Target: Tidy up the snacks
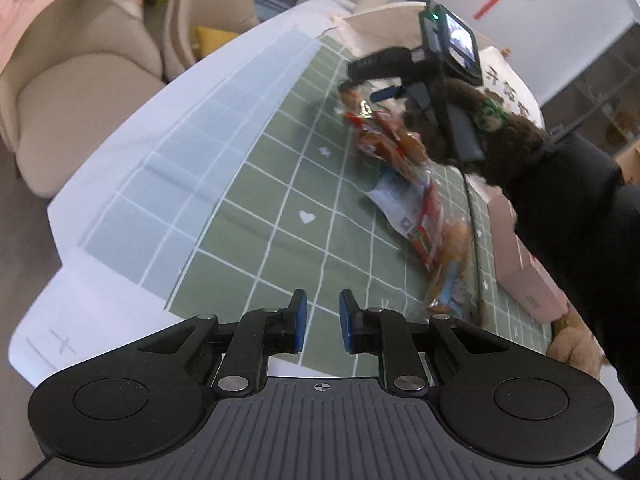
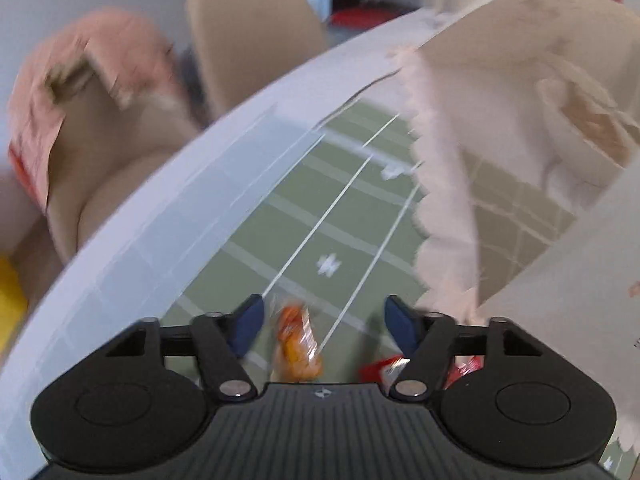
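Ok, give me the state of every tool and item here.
Left tool: shut, empty.
Right tool: open, astride an orange snack packet, pads not touching it.
Snack packet strip: lying stretched along the tablecloth.
Pink box: closed, lying flat.

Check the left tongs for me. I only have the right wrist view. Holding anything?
Observer: No. The left tongs are shut with nothing between them, above the green grid tablecloth.
Operator: More snacks than I can see?
Observer: Yes. A row of clear-wrapped orange and red snack packets runs across the cloth towards the left tongs.
Operator: Any box around?
Observer: A pink cardboard box lies beside that row, at the table edge.
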A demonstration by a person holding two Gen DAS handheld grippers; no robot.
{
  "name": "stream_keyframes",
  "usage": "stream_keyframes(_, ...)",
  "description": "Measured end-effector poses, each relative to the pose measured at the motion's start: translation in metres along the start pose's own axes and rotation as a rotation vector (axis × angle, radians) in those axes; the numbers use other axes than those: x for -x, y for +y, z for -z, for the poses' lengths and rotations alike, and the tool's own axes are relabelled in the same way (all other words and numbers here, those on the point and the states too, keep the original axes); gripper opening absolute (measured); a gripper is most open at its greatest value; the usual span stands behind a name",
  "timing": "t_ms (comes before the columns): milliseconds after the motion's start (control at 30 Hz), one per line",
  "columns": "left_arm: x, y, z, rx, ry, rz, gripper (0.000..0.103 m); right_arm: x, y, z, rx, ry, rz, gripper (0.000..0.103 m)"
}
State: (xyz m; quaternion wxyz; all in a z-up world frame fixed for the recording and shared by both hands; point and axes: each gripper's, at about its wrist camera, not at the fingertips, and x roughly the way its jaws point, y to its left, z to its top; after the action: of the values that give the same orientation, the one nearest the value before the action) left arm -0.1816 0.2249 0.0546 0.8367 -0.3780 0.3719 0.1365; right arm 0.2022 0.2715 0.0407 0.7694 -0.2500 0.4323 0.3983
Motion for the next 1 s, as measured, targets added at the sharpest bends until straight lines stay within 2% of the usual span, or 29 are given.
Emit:
stream_keyframes(33, -0.002, 0.000, -0.001, 0.007, 0.002, 0.004, 0.020, 0.003, 0.004, 0.004, 0.025, -0.002, 0.012, 0.027)
stream_keyframes(67, -0.005, -0.003, -0.004, 0.002, 0.003, 0.010, 0.020, 0.009, 0.007, 0.008, 0.034, -0.002, 0.015, 0.019)
stream_keyframes(133, -0.010, -0.013, -0.011, -0.029, 0.004, 0.035, 0.020, 0.034, 0.003, 0.019, -0.007, -0.018, -0.030, 0.019)
stream_keyframes(233, -0.018, -0.028, -0.025, -0.085, 0.007, 0.054, 0.020, 0.101, -0.014, 0.052, -0.071, -0.080, -0.117, 0.019)
stream_keyframes(333, -0.034, -0.042, -0.041, -0.107, 0.017, 0.078, 0.020, 0.169, -0.032, 0.102, -0.066, -0.149, -0.100, 0.019)
stream_keyframes(400, -0.047, -0.058, -0.050, -0.137, 0.027, 0.097, 0.020, 0.204, -0.046, 0.142, -0.084, -0.159, -0.089, 0.019)
stream_keyframes(500, -0.069, -0.092, -0.063, -0.244, 0.060, 0.161, 0.020, 0.231, -0.064, 0.201, -0.164, -0.126, -0.056, 0.019)
stream_keyframes(567, -0.087, -0.118, -0.084, -0.359, 0.035, 0.174, 0.020, 0.237, -0.071, 0.240, -0.208, -0.104, -0.002, 0.019)
stream_keyframes(667, -0.132, -0.152, -0.134, -0.463, -0.009, 0.110, 0.020, 0.238, -0.085, 0.291, -0.318, -0.077, 0.050, 0.019)
stream_keyframes(800, -0.209, -0.178, -0.194, -0.441, -0.038, 0.006, 0.020, 0.249, -0.092, 0.345, -0.436, -0.077, 0.151, 0.021)
stream_keyframes(900, -0.262, -0.185, -0.212, -0.499, 0.012, -0.126, 0.020, 0.263, -0.095, 0.371, -0.466, -0.086, 0.177, 0.039)
stream_keyframes(967, -0.287, -0.184, -0.215, -0.550, 0.038, -0.213, 0.020, 0.271, -0.097, 0.386, -0.464, -0.101, 0.190, 0.054)
stream_keyframes(1000, -0.293, -0.183, -0.215, -0.565, 0.050, -0.230, 0.020, 0.274, -0.098, 0.393, -0.459, -0.101, 0.197, 0.055)
